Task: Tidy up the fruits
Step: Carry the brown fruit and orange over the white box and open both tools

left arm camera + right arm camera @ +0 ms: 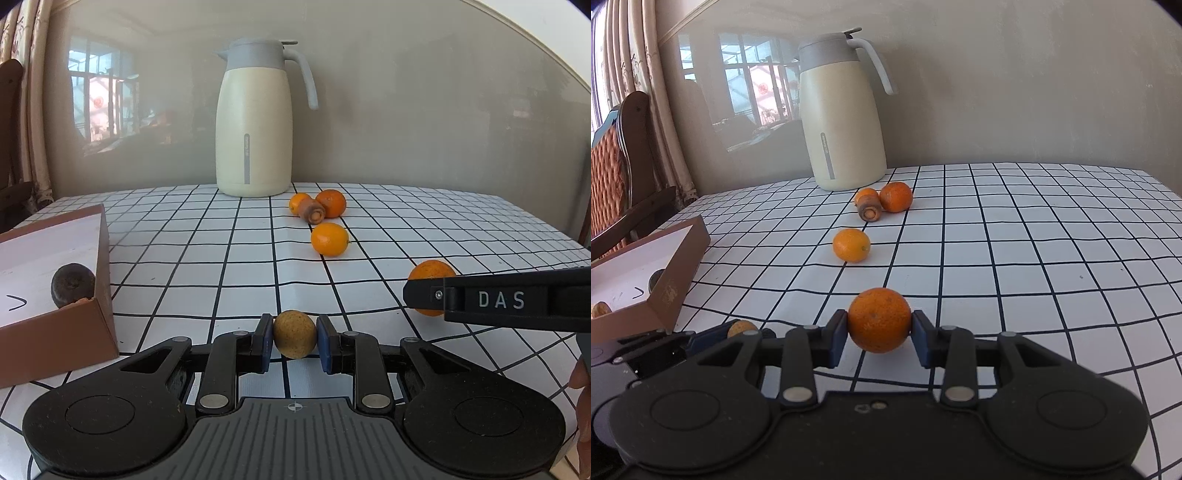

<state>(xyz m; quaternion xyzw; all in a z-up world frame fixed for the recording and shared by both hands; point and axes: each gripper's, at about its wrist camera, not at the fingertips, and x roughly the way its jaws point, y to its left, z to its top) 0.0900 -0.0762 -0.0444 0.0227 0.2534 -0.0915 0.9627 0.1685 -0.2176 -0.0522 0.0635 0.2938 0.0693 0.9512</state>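
Note:
My left gripper (294, 338) is shut on a small yellow-brown speckled fruit (294, 334), held just above the checked tablecloth. My right gripper (880, 334) is shut on an orange (879, 319); from the left wrist view that orange (430, 275) shows behind the right gripper's black finger (498, 301). The left gripper's fruit (741, 328) peeks out at lower left in the right wrist view. A brown cardboard box (105, 291) at the left holds a dark round fruit (72, 284). Loose on the cloth lie an orange (330, 239), two more oranges (331, 203) and a carrot stub (314, 211).
A cream thermos jug (254, 122) with a grey lid stands at the back by the wall. A wooden chair (617, 162) and curtains are off the table's left side. A hand (581, 406) shows at the lower right edge.

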